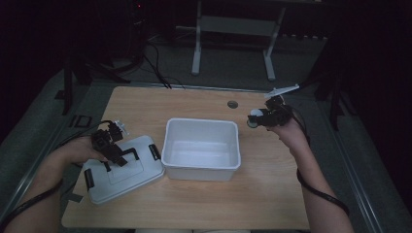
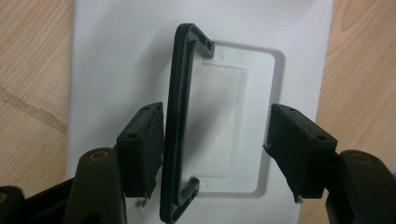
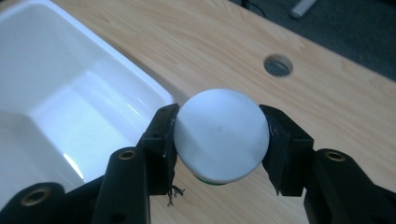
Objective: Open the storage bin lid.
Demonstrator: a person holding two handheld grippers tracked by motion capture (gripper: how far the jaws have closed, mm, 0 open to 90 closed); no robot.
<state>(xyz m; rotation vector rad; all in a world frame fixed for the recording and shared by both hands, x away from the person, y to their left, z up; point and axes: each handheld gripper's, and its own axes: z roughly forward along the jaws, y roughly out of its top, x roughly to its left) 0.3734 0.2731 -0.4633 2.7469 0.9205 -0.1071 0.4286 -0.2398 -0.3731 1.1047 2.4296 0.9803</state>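
Pale wooden tabletop (image 1: 272, 194): near its right edge, the right gripper (image 3: 219, 140) clamps a round white-capped jar (image 3: 220, 133); the left gripper (image 2: 215, 140) gapes around the lid (image 2: 116, 56) handle (image 2: 180, 116).

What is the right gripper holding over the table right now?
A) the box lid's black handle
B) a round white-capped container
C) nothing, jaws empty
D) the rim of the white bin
B: in the right gripper view, the right gripper has both pads pressed on the round white-capped container, beside the white bin.
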